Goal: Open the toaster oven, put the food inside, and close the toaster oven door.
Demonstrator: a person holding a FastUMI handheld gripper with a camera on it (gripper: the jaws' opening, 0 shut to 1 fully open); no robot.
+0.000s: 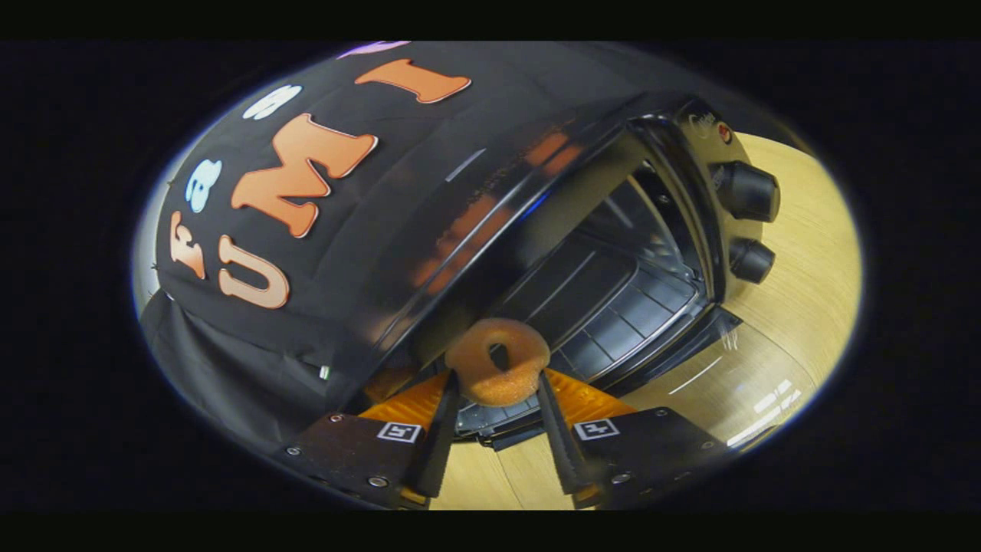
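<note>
On the wooden table (797, 253) the oven (536, 230) stands open just ahead of my tongs (498, 383). They grip the donut (498, 372) between both fingers. I judge I'm loading; next I must carry it onto the rack (621, 307).

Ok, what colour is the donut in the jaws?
Golden-orange with a sugary, speckled surface. The gripper view shows the donut clamped by the gripper, just ahead of the open oven.
</note>
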